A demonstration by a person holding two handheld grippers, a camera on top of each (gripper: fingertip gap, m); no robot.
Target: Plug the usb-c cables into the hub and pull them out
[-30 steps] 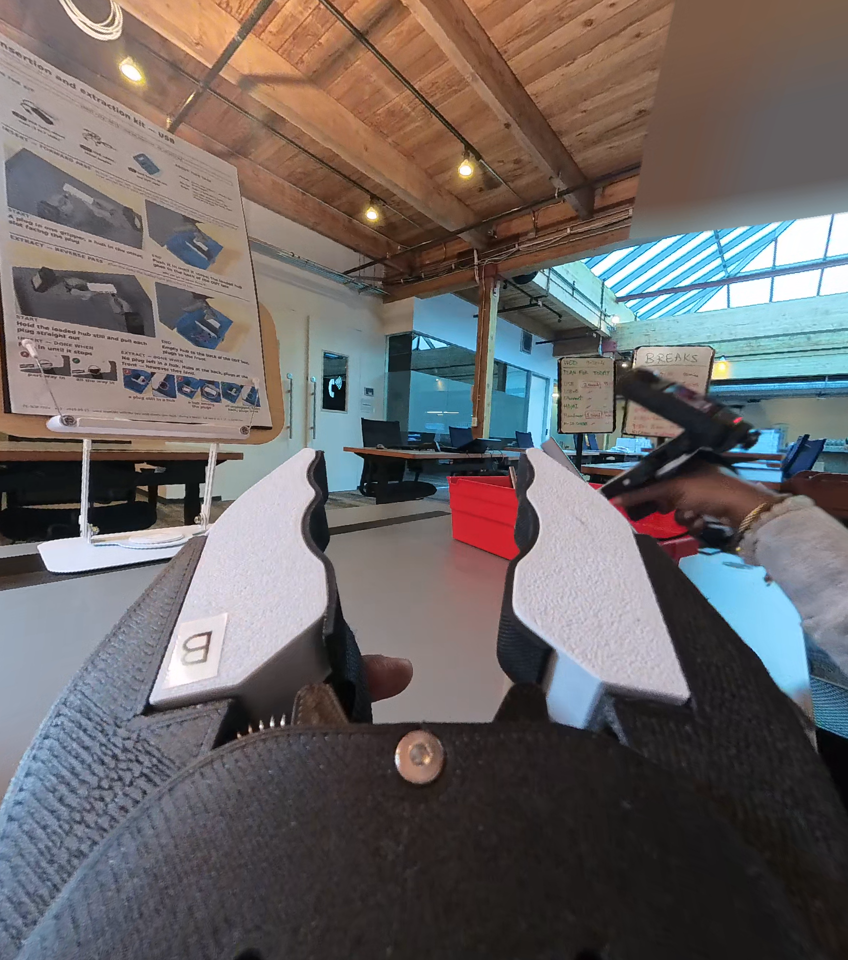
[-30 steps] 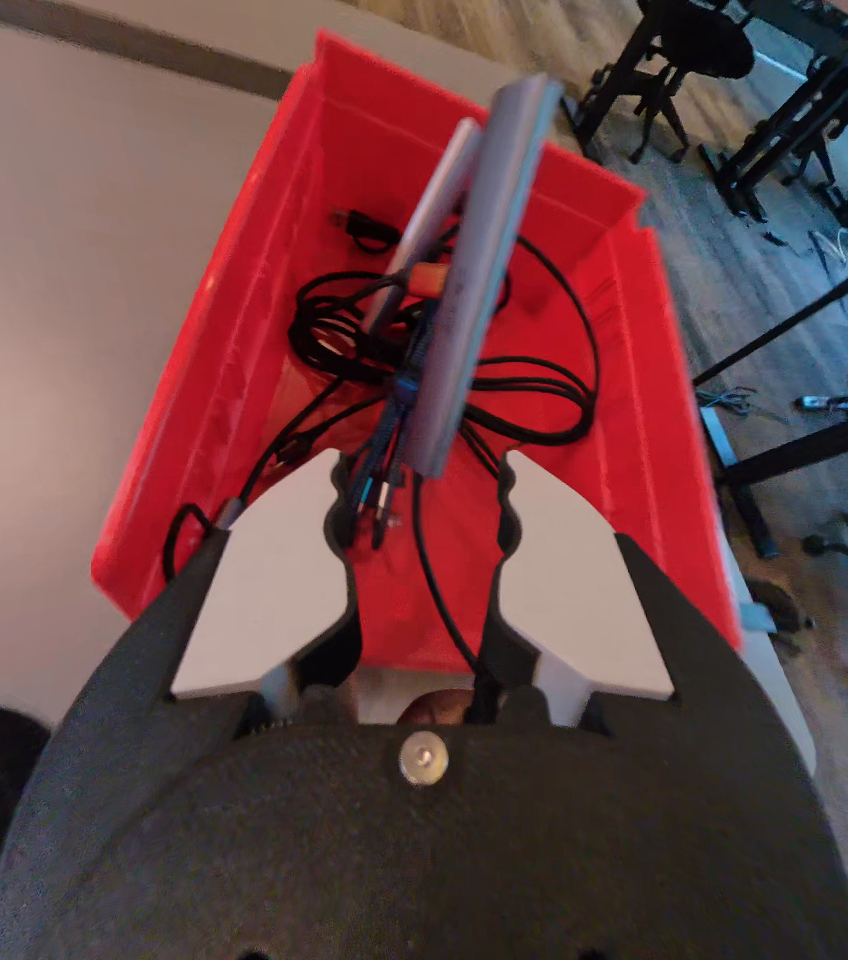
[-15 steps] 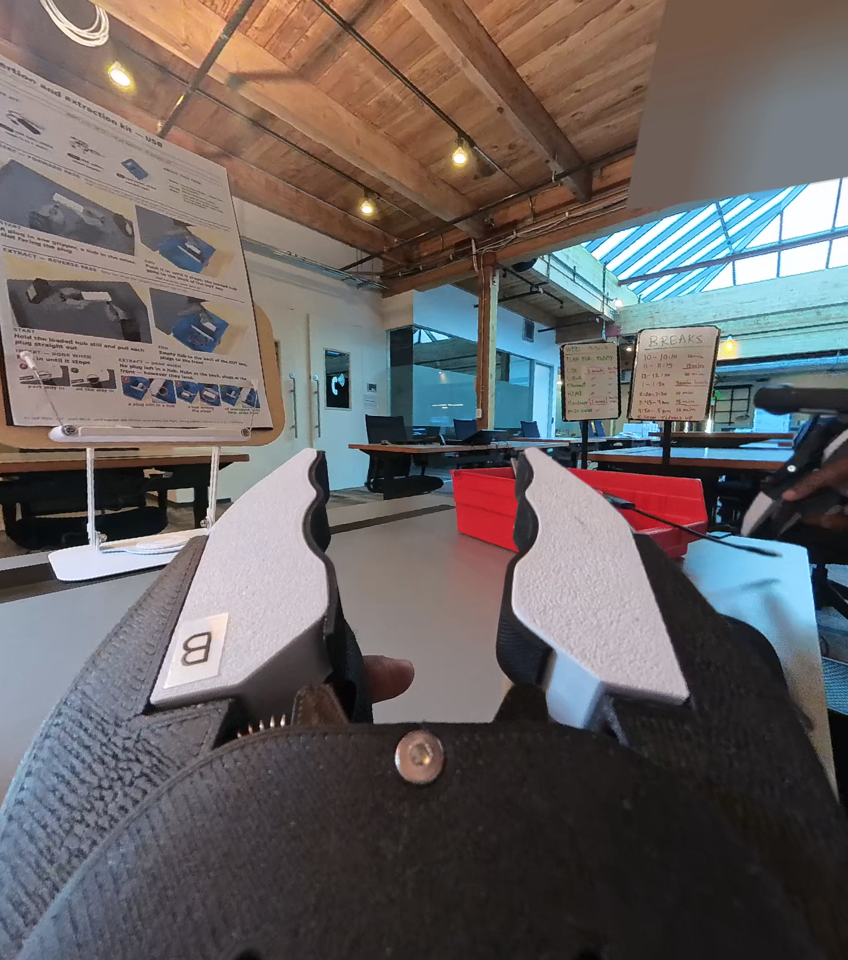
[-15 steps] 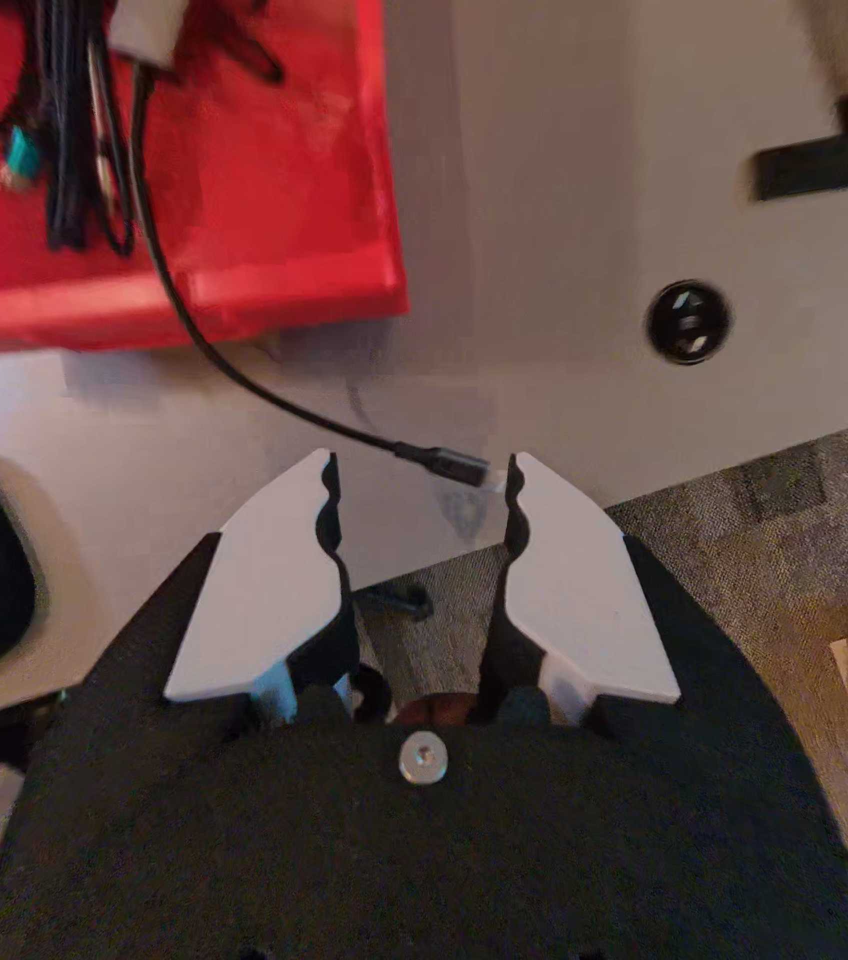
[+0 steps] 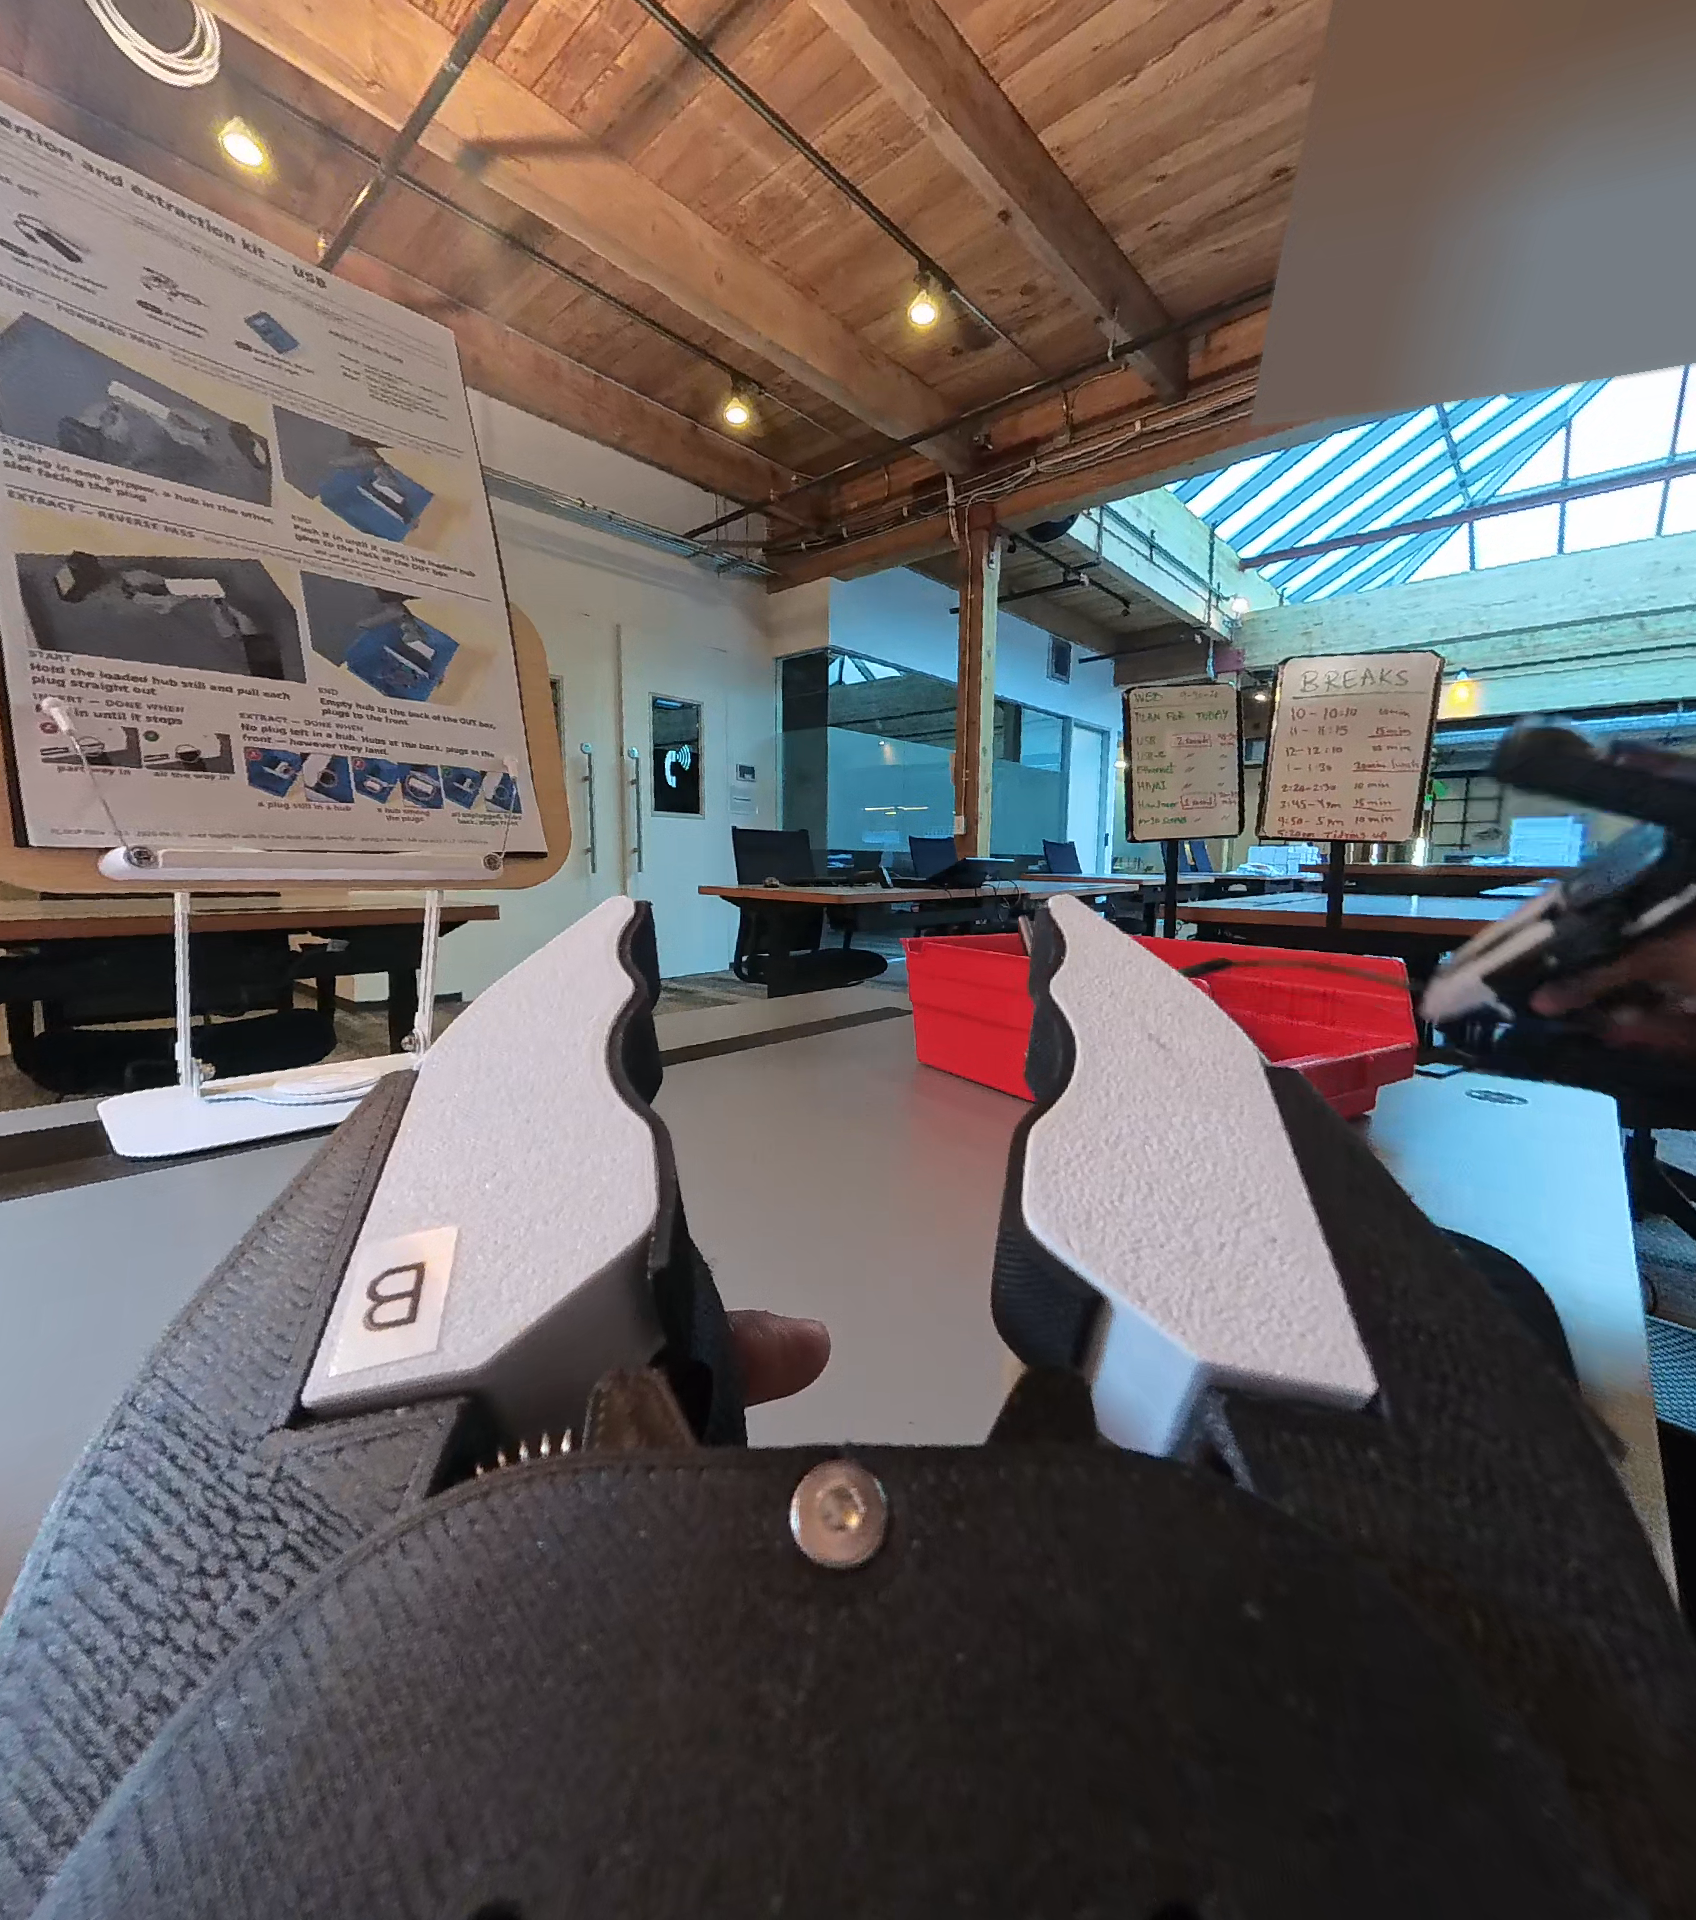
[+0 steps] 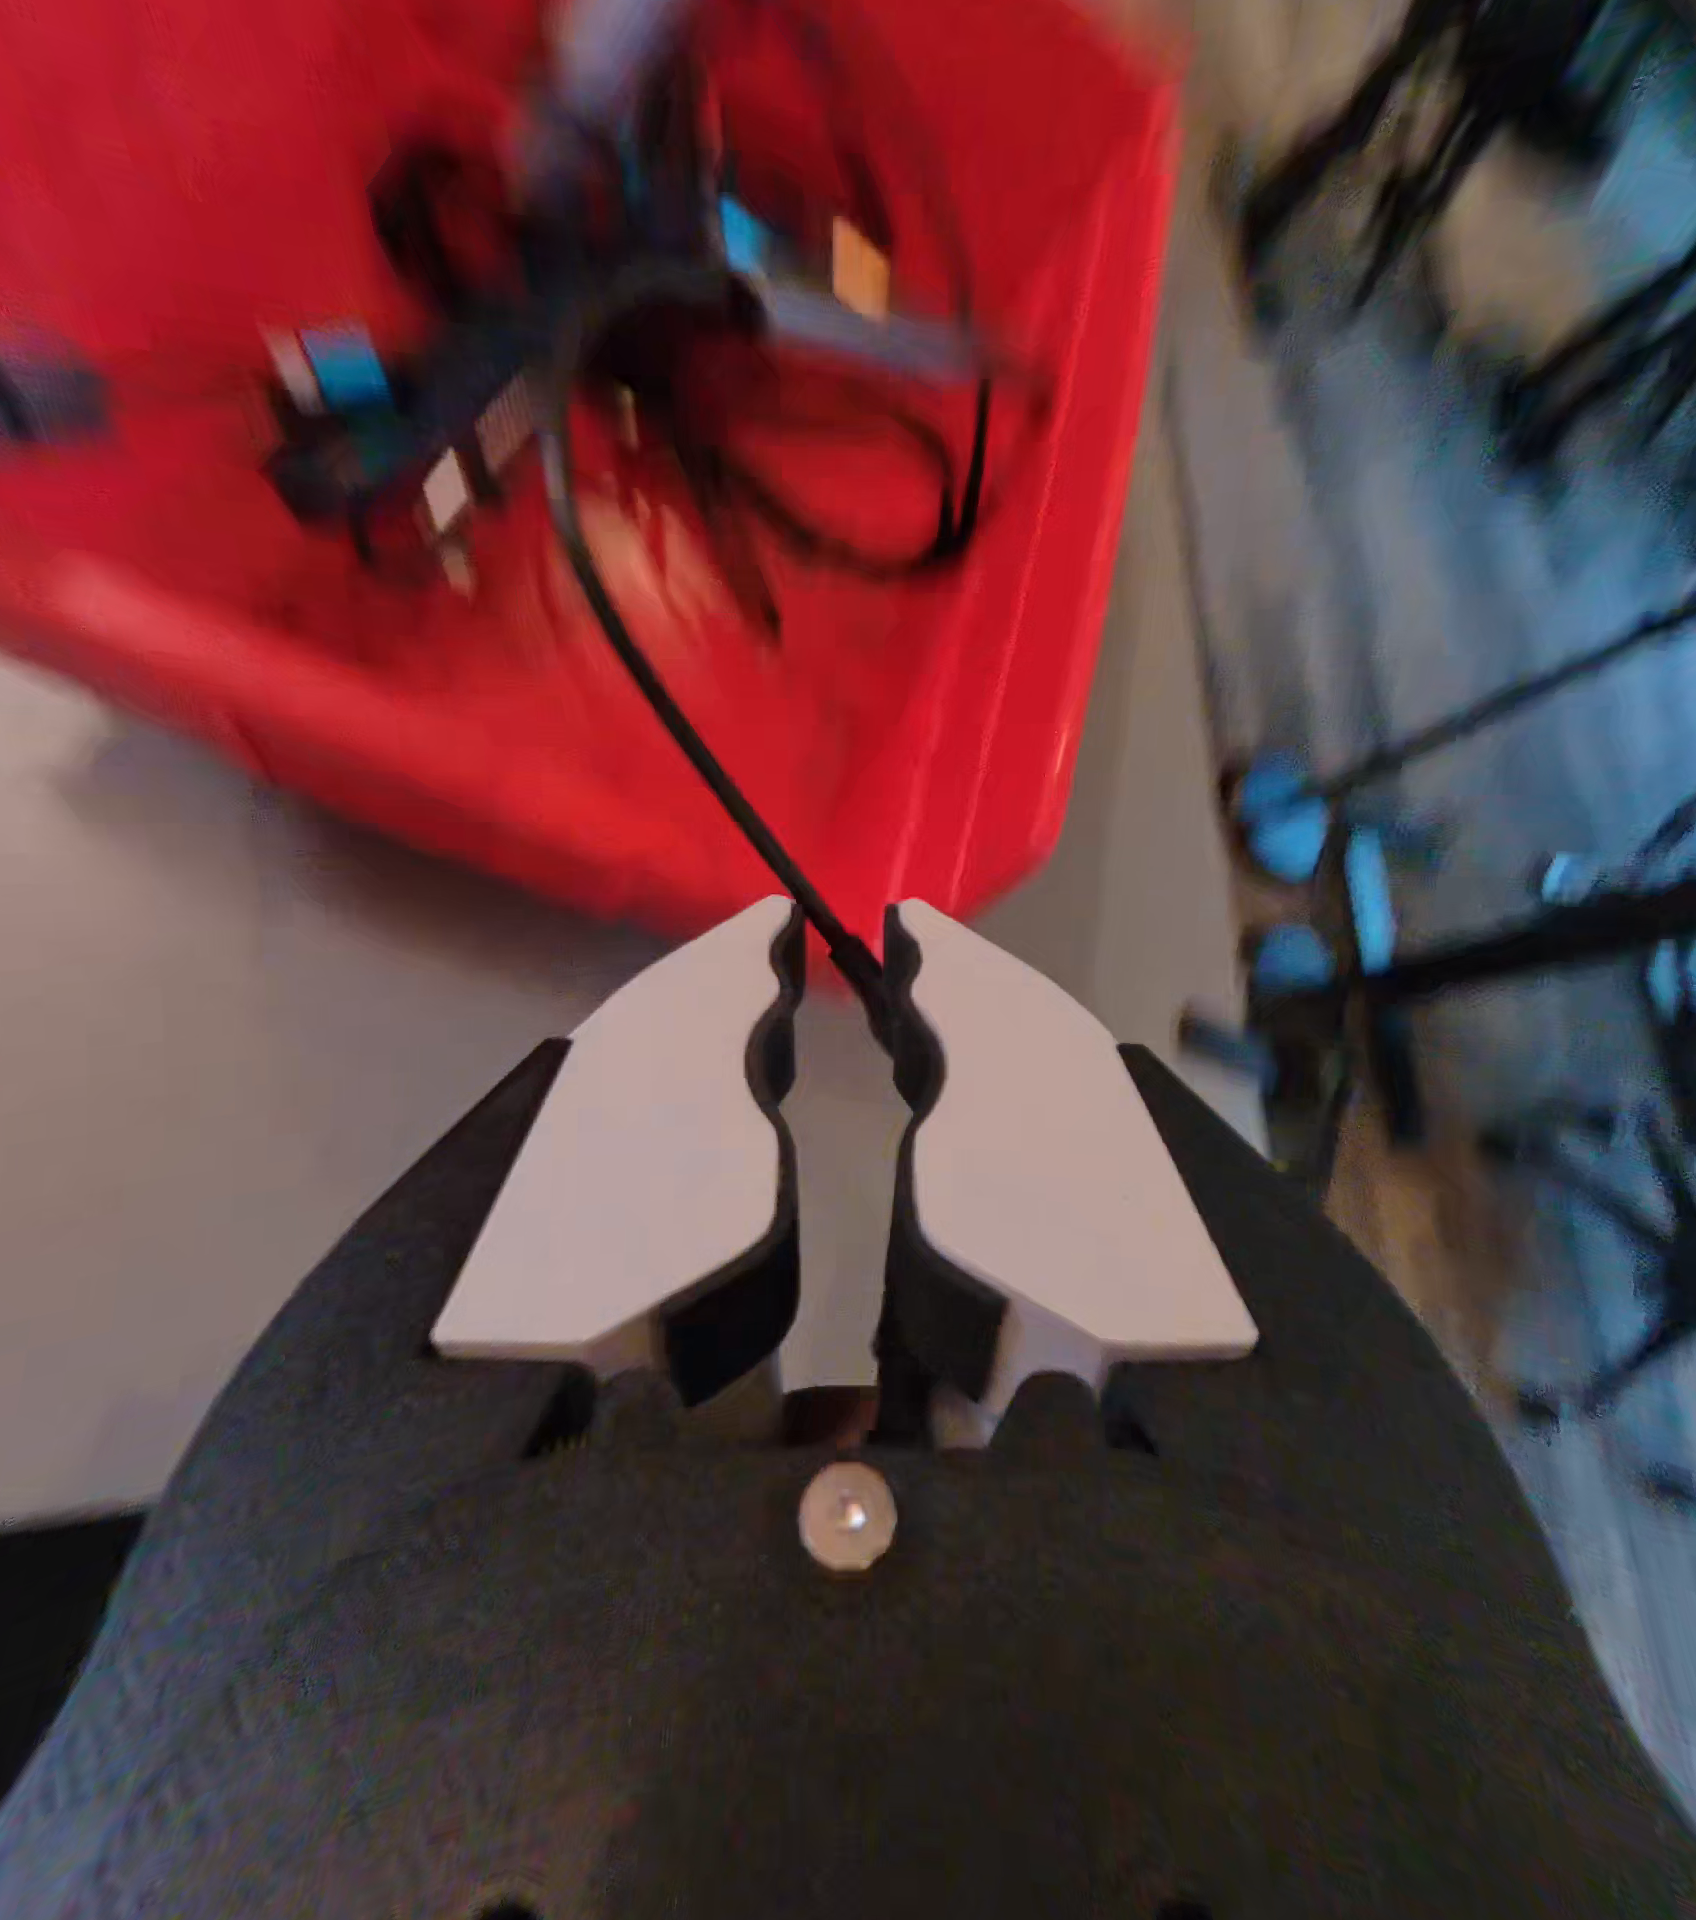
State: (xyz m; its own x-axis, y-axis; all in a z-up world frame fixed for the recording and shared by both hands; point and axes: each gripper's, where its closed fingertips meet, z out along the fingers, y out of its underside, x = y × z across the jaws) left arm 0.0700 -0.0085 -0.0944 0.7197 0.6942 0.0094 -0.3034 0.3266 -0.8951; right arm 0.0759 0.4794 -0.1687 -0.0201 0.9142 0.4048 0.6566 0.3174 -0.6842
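Left tongs [image 5: 839, 1039] gape empty above the grey tabletop [image 5: 96, 1351], red bin [image 5: 969, 997] at one o'clock. Right tongs [image 6: 842, 951] pinch a black usb-c cable [image 6: 678, 727] trailing from the bin's blurred tangle at twelve o'clock. Fetching looks underway; next probably needs a hub, indistinct here.

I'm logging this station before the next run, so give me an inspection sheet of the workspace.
Surface: grey table, bare near the left gripper.
Job's things: red bin at the table's far edge; grey hub-like pieces inside, blurred.
Clutter: instruction sheet on a stand.
Grippers: left gripper open, holding nothing; right gripper shut on the black cable.
Cables: black cable runs from the right fingers into the bin's tangle.
Surroundings: desks, chairs, two whiteboards, wooden ceiling.
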